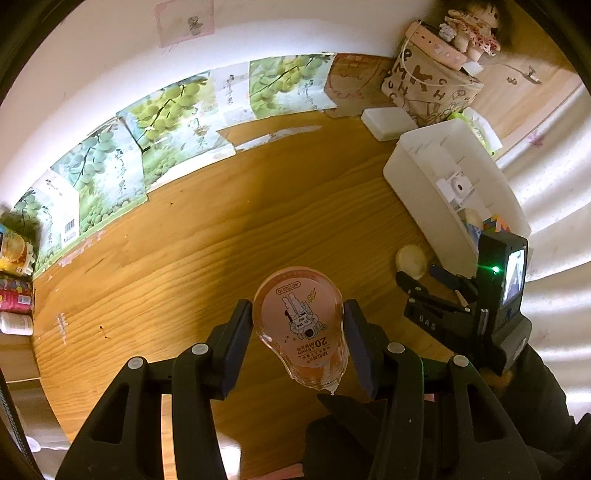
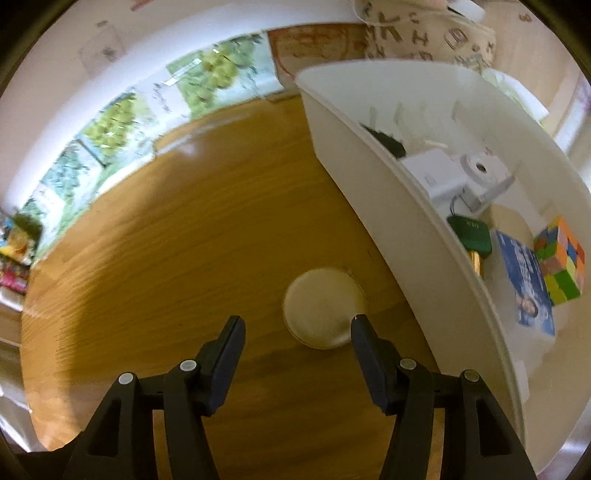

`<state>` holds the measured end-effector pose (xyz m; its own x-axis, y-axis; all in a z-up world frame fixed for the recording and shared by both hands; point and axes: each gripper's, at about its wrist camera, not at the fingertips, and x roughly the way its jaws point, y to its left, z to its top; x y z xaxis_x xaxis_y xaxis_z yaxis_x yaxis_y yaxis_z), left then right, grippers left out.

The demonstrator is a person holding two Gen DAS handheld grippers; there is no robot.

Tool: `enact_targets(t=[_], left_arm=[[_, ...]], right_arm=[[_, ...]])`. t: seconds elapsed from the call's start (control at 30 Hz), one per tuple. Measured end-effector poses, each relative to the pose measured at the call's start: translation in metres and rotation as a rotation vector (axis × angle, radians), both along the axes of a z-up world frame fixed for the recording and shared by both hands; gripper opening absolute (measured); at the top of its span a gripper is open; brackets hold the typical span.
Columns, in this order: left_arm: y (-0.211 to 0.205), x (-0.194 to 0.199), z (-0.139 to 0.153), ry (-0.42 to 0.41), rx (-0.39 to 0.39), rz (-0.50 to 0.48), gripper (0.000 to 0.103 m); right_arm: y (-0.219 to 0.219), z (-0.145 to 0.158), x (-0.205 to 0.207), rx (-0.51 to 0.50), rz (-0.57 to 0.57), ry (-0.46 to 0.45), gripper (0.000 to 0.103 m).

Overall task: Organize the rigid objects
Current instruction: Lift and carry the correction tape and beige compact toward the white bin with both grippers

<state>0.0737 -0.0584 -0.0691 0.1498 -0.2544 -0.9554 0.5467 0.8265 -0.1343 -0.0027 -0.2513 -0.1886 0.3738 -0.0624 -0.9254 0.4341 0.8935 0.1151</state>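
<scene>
My left gripper (image 1: 298, 319) is shut on a clear orange correction tape dispenser (image 1: 301, 325) and holds it above the wooden table (image 1: 192, 258). My right gripper (image 2: 297, 325) is open and empty, low over the table, with a round cream disc (image 2: 323, 308) lying just ahead of its right finger. The disc also shows in the left wrist view (image 1: 410, 261), beside the right gripper (image 1: 421, 280). A white divided organizer bin (image 2: 369, 192) stands to the right; it holds a small white camera (image 2: 480, 170), a colour cube (image 2: 561, 266), a blue card (image 2: 526, 284) and a green item (image 2: 471, 234).
Grape-print boxes (image 1: 162, 122) line the wall at the table's back edge. A lettered fabric basket (image 1: 428, 85) with a doll (image 1: 472, 26) and a white box (image 1: 388, 122) stand at the back right. Snack packets (image 1: 14, 273) lie at the far left.
</scene>
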Motion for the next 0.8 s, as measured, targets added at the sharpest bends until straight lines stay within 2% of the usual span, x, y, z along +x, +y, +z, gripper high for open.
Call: enact_targets(t=[0.4,0.73,0.8], left_arm=[[0.012,0.006,-0.007,0.014,0.022,-0.026,0.053],[0.014,0.005,-0.009,0.014,0.042,-0.033,0.053],[0.014,0.004,-0.009,0.013,0.046,-0.03,0.053]], right_arm=[[-0.007,-0.019,0.007,-0.004,-0.155,0.054,0.061],[-0.006,-0.022,0.008,-0.036,-0.213,0.013,0.061],[-0.006,-0.022,0.009,-0.034,-0.205,0.006,0.058]])
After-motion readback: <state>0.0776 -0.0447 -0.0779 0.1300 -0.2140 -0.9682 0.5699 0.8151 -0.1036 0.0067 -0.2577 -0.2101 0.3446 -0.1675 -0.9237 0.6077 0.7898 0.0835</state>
